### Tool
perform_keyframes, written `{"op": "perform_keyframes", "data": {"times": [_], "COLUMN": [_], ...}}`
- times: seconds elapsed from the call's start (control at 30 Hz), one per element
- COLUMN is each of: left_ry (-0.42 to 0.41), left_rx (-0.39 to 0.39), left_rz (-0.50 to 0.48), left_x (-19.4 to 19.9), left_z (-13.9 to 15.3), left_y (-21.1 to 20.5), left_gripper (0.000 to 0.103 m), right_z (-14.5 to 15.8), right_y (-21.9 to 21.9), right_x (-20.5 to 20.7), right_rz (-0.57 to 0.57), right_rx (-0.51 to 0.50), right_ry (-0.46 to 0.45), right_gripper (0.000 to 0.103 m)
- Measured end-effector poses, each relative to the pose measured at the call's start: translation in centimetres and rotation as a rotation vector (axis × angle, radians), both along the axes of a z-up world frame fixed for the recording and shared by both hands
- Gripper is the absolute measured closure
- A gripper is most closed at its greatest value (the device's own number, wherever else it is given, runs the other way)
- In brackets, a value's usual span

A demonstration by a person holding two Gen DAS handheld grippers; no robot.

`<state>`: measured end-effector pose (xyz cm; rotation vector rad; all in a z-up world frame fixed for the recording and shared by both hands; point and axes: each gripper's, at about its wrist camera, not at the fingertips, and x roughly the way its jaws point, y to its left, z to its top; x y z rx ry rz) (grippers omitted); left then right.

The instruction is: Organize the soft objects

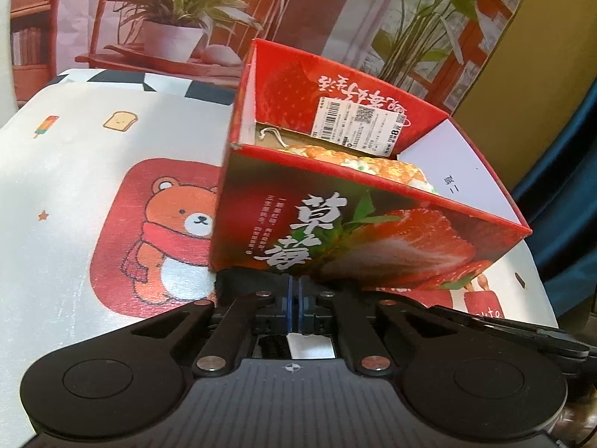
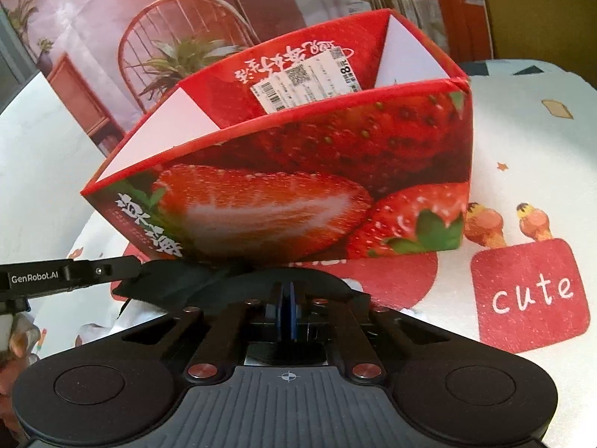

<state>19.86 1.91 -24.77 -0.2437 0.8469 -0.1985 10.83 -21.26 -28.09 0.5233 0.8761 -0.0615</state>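
Box: the red strawberry box [image 1: 358,231] is standing open-topped on the cartoon-print table cover [image 1: 74,186], its near wall just beyond both grippers.
Left wrist only: this view is looking over the near rim onto an orange-and-white soft object [image 1: 377,166] lying inside the box, with a bear picture [image 1: 168,242] showing on the cover to the left.
Right wrist only: this view is sitting lower, so the contents are hidden; it is showing the "cute" patch [image 2: 530,291] on the right and the left gripper's arm at the far left.
Left gripper [image 1: 294,298]: fingers are pressing together, holding nothing.
Right gripper [image 2: 286,311]: fingers are pressing together, holding nothing.
Open room: bare cover is lying left of the box in the left view and right of it in the right view.
Edges: the cover's edge is falling away at the far left and right; a printed backdrop [image 1: 186,18] is rising behind the box.
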Motion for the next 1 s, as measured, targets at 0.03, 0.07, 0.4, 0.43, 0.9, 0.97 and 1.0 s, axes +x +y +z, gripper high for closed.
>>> {"op": "perform_keyframes", "data": {"times": [0.03, 0.07, 0.4, 0.43, 0.9, 0.97, 1.0], "left_ry": [0.002, 0.004, 0.019, 0.021, 0.029, 0.030, 0.033], "left_rx": [-0.001, -0.002, -0.018, -0.021, -0.034, -0.043, -0.049], "left_rz": [0.004, 0.007, 0.032, 0.036, 0.069, 0.082, 0.087], "left_x": [0.0, 0.0, -0.3, -0.3, -0.6, -0.6, -0.6], "left_z": [0.0, -0.1, -0.3, -0.2, -0.5, -0.6, -0.6], "left_y": [0.1, 0.2, 1.1, 1.2, 2.2, 2.5, 2.6], "left_gripper": [0.099, 0.099, 0.098, 0.097, 0.073, 0.063, 0.063], "right_z": [0.0, 0.1, 0.7, 0.7, 2.0, 2.1, 2.0], "right_y": [0.0, 0.0, -0.2, -0.2, 1.5, 1.8, 1.9], "right_x": [-0.1, -0.1, -1.2, -1.4, -2.9, -3.1, -3.2], "right_rz": [0.001, 0.000, 0.003, 0.005, 0.102, 0.121, 0.126], "right_rx": [-0.004, -0.010, -0.103, -0.114, -0.245, -0.260, -0.258], "right_ry": [-0.001, -0.001, -0.011, -0.015, -0.068, -0.064, -0.054], "right_gripper": [0.099, 0.098, 0.085, 0.084, 0.057, 0.054, 0.053]}}
